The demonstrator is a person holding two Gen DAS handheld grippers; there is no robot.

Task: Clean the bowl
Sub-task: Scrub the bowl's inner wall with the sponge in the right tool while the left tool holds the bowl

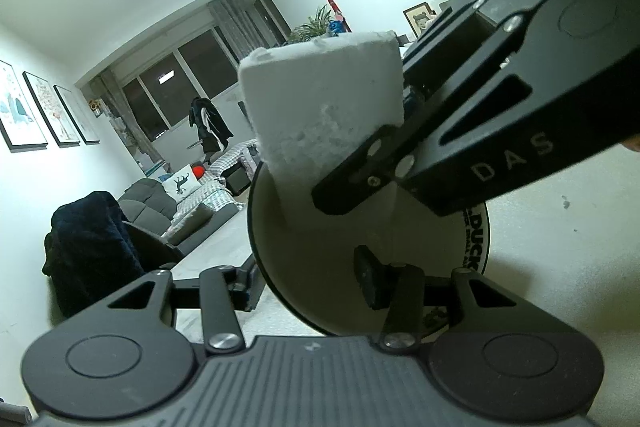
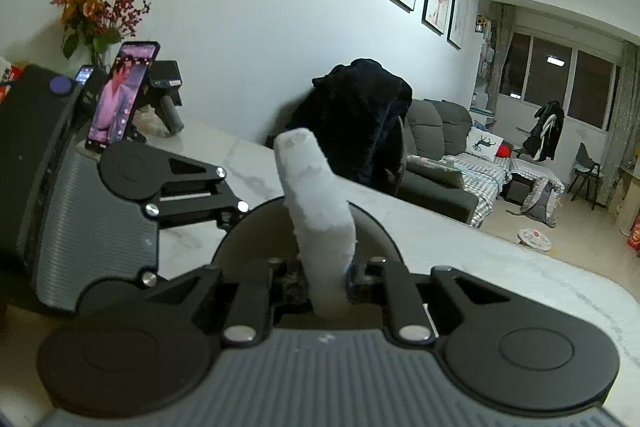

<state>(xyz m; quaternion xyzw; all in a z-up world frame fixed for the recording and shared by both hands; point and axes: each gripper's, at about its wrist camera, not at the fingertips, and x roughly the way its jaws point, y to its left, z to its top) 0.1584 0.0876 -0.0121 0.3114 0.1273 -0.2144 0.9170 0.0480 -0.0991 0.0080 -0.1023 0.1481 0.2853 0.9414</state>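
Left wrist view, lower centre: the left gripper (image 1: 308, 279) pinches the near rim of the bowl (image 1: 304, 251), one finger (image 1: 370, 277) inside the wall and the other outside at lower left, jaws narrowed onto the rim. The bowl stands tilted on edge over the white tabletop (image 1: 560, 227), its dark interior facing the lens; printed lettering shows on its outer rim at right. Judged rigid, light and smooth-glazed, so likely to slip or pivot under scrubbing pressure; a rim hold is the only practical one.

Centre: the white sponge block (image 1: 320, 99) is clamped by the right gripper (image 1: 384, 163), which enters from the upper right. Its lower end sits at the bowl's mouth. It appears soft and compressible, with a crumbling surface.

Right wrist view: the sponge (image 2: 316, 211) stands edge-on in closed jaws at frame centre, with the bowl (image 2: 372, 227) behind it.

Not determinable: any soiling inside the bowl, actual sponge contact with its inner wall, the bowl's base, and full lettering.
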